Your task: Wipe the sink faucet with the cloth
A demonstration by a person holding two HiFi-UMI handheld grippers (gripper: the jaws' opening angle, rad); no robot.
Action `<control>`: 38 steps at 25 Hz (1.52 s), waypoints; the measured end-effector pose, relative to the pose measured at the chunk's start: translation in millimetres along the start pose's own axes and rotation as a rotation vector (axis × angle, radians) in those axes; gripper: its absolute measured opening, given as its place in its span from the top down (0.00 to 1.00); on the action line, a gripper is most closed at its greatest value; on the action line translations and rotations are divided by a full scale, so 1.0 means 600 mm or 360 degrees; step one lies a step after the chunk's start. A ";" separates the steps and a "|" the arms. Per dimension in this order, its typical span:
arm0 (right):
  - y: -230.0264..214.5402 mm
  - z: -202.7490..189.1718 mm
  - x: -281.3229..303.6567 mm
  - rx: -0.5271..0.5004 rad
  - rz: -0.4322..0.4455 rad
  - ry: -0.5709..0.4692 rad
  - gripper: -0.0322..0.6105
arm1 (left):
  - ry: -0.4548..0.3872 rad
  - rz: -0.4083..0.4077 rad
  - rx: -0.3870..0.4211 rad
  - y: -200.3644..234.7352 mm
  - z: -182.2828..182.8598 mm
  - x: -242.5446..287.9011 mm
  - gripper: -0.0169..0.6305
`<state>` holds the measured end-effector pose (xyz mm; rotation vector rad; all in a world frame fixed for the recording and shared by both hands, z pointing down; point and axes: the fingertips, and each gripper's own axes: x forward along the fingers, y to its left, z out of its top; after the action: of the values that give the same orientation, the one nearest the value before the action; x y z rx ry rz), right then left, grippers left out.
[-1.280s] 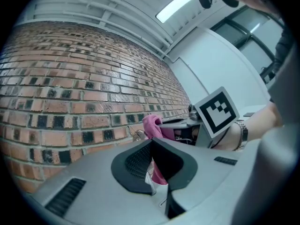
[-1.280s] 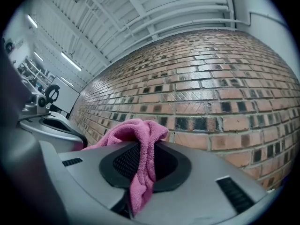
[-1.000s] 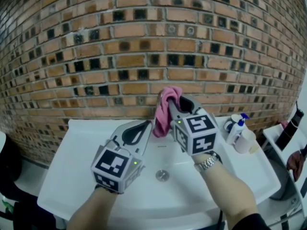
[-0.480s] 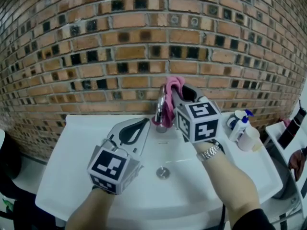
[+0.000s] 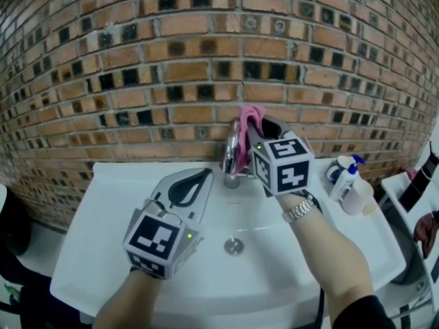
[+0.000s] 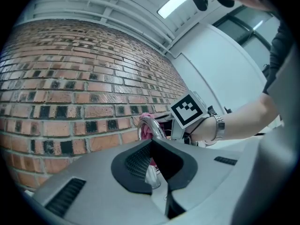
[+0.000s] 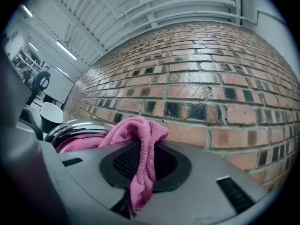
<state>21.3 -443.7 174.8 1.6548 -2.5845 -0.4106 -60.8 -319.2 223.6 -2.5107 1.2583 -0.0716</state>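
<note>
A pink cloth [image 5: 250,123] hangs pinched in my right gripper [image 5: 256,130], which is shut on it right beside the top of the chrome faucet [image 5: 231,153]. The right gripper view shows the cloth [image 7: 137,137] bunched between the jaws and draped against the faucet's curved spout [image 7: 70,127] at left. My left gripper [image 5: 197,181] hovers over the white sink [image 5: 103,245] in front of the faucet, shut and holding nothing. In the left gripper view the faucet [image 6: 151,125] and a bit of cloth [image 6: 146,133] stand just past its tips.
A brick wall [image 5: 137,81] rises directly behind the sink. A pump bottle with a blue top [image 5: 341,173] and a white container [image 5: 357,198] stand on the sink's right ledge. The drain [image 5: 234,246] lies in the basin's middle.
My right gripper has carried the cloth up and right, off the faucet's front and towards the wall, so the chrome spout shows at its left. The left gripper has stayed put.
</note>
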 end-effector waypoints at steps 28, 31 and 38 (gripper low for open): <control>0.003 -0.102 0.032 -0.0168 -0.0023 0.0251 0.87 | 0.0064 -0.0017 -0.0002 -0.008 -0.019 0.003 0.96; 0.004 -0.112 0.034 -0.0180 -0.0032 0.0284 0.87 | 0.0066 -0.0024 0.0002 -0.012 -0.019 0.004 0.96; 0.016 -0.129 0.025 -0.0367 -0.0112 0.0332 0.87 | 0.0072 -0.0011 -0.0013 -0.013 -0.019 0.004 0.96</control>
<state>20.3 -468.6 250.0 1.6178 -2.2429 -0.4899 -55.5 -320.0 236.3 -2.5342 1.2696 -0.1259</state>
